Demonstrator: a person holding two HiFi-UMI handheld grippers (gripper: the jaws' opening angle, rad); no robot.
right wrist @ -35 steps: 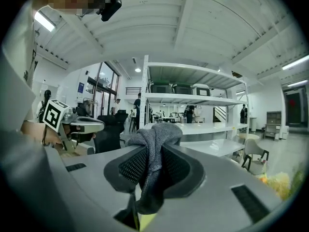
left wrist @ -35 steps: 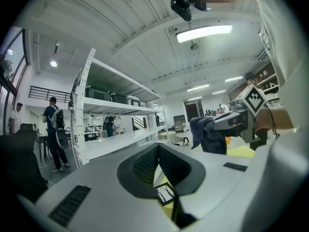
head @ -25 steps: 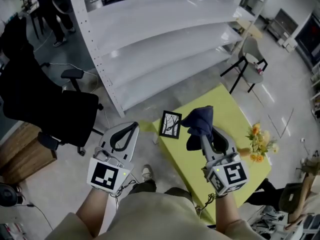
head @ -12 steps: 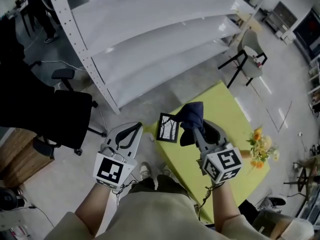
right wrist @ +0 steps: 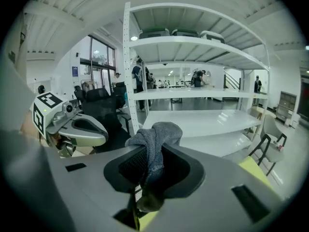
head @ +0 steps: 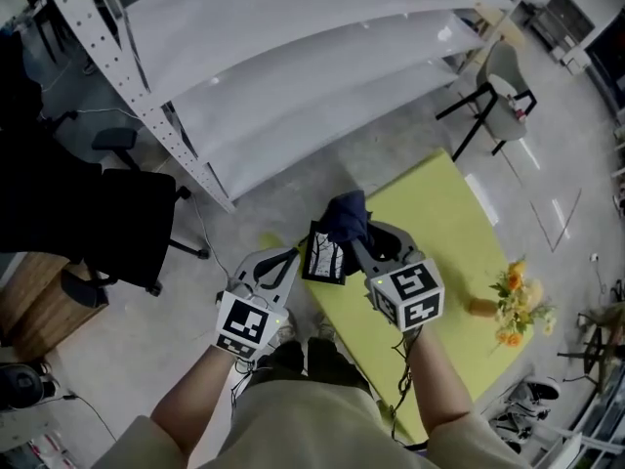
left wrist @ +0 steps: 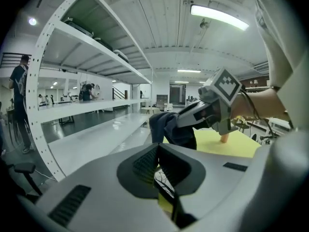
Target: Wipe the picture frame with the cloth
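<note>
Two grippers here: the left gripper [head: 293, 255] pinches the edge of the one black-framed branch picture [head: 325, 260], which stands at the near corner of the single yellow-green table [head: 430, 213]. The right gripper [head: 354, 234] clamps one dark blue cloth [head: 344, 213] just beside the frame's top. Further out there's one bunch of orange flowers [head: 515, 306], grey concrete floor [head: 381, 149], one three-shelf white metal rack [head: 293, 76] and one black office chair [head: 98, 213].

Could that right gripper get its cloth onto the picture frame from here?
Probably yes: the cloth in the right gripper sits beside the picture frame, nothing between; the left gripper grips its other edge.
</note>
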